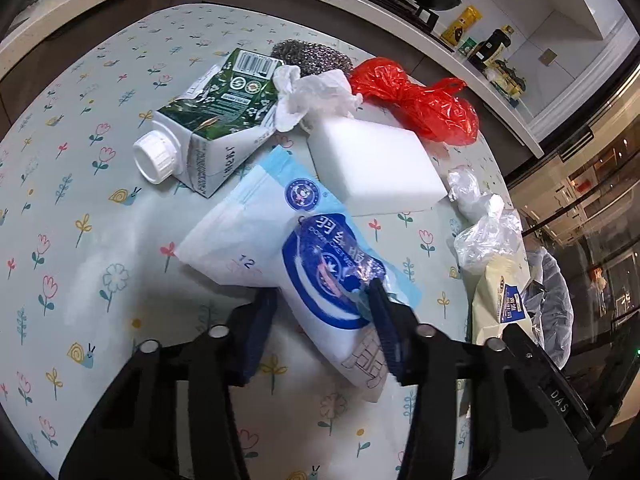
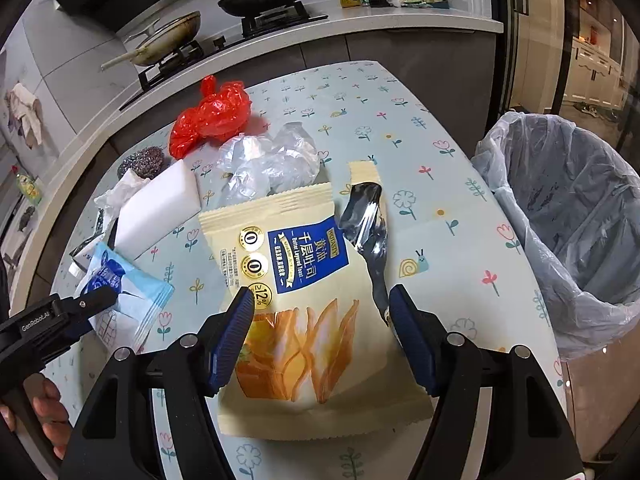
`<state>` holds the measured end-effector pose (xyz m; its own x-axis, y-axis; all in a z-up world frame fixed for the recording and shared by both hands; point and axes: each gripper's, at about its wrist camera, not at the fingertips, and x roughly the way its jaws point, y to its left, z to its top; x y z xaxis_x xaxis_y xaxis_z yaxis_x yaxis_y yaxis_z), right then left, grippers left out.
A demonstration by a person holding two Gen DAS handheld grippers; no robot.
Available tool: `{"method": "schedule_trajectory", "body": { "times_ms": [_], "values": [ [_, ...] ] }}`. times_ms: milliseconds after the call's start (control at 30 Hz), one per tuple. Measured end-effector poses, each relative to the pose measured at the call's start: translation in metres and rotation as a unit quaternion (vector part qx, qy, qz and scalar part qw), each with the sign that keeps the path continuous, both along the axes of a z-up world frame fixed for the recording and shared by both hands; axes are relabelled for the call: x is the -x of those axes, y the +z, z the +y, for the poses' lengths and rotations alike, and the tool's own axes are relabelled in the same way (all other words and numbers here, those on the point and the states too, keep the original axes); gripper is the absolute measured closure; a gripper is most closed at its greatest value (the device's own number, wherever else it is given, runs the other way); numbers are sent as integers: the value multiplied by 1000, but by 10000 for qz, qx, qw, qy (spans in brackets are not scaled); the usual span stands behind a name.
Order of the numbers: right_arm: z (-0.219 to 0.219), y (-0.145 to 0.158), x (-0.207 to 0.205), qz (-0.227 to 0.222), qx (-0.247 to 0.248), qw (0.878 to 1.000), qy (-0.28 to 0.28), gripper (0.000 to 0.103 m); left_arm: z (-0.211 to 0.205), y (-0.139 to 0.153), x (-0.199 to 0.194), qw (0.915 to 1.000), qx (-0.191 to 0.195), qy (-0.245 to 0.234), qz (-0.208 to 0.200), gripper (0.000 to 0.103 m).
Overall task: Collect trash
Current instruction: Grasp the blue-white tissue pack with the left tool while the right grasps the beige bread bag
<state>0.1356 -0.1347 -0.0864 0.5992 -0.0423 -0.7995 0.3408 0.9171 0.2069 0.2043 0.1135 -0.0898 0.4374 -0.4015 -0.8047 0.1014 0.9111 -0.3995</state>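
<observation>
I see the table (image 2: pixel 440 120) with its flowered cloth, and I place everything against it. Off its right edge stands the trash bin (image 2: pixel 576 216), lined with a clear bag and well apart from the litter.

On the near part of the table lies the cream toast bag (image 2: pixel 304 280), its top torn open and a silvery inner flap folded out to the right. My right gripper (image 2: pixel 322 304) has its fingers spread wide on either side of this bag; I cannot tell whether the pads touch it.

Toward the table's left side lies the blue and white wipes packet (image 1: pixel 280 256). My left gripper (image 1: pixel 322 300) straddles its lower end with the fingers apart, the right finger (image 1: pixel 384 320) lying against the packet's edge, though the blur there leaves me unsure whether it presses.

Further back on the table, the green milk carton (image 1: pixel 208 120) lies on its side, white cap pointing left. Just beside it to the right sits the white sponge block (image 1: pixel 372 164), touching the wipes packet's far corner. Behind the sponge are the red plastic bag (image 1: pixel 420 100), a crumpled white tissue (image 1: pixel 312 96) and a steel scourer (image 1: pixel 312 54). A crumpled clear plastic bag (image 2: pixel 268 160) lies just behind the toast bag.
</observation>
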Motion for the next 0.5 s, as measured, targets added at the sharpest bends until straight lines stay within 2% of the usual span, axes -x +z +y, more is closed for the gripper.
{"method": "schedule_trajectory", "body": {
  "times_ms": [67, 233, 267, 500],
  "values": [
    [1, -3, 0, 40, -58, 10000, 49, 57, -4, 3, 3, 10000, 0, -27, -74, 69],
    [1, -3, 6, -20, -199, 9997, 109, 81, -16, 11, 10, 9996, -13, -209, -214, 76],
    [0, -2, 8, -39, -214, 9997, 107, 89, -19, 13, 13, 9994, -28, -244, -248, 77],
    [-5, 15, 27, -248, -269, 9992, 137, 96, -40, 32, 31, 9980, -34, -458, -437, 78]
  ]
}}
